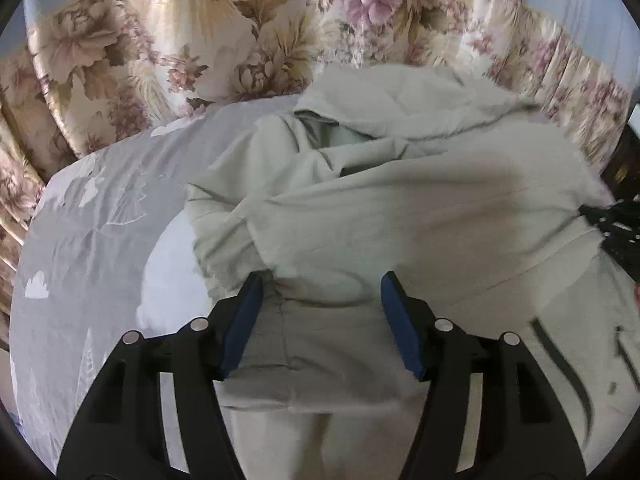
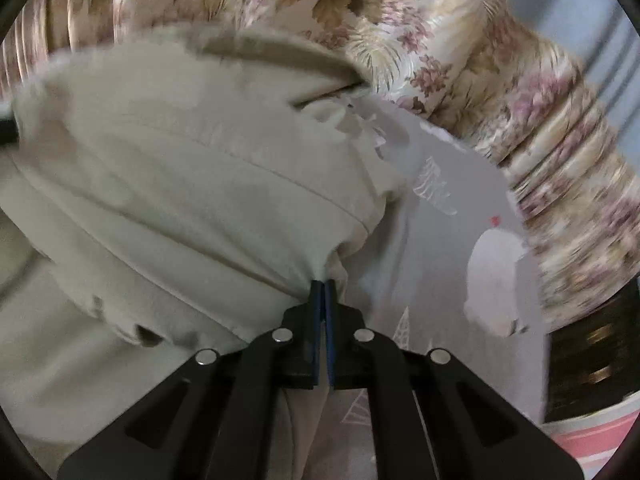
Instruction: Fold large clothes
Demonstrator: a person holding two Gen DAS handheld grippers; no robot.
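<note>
I am working on a pale hoodie [image 1: 400, 208] that is lying across the grey bed [image 1: 92, 216], its hood [image 1: 400, 104] pointing toward the far edge by the floral curtain [image 1: 160, 40]. My right gripper [image 2: 322, 292] is clenching a bunched edge of the fabric, fingers pressed together with cloth pinched between them, and seems to be lifting that side over the body. My left gripper [image 1: 320, 292] is hanging released over the near part of the garment, fingers spread wide and holding nothing. I judge the fold as only beginning: the hoodie is rumpled, one flap is partway over, and squaring and later folds are remaining.
</note>
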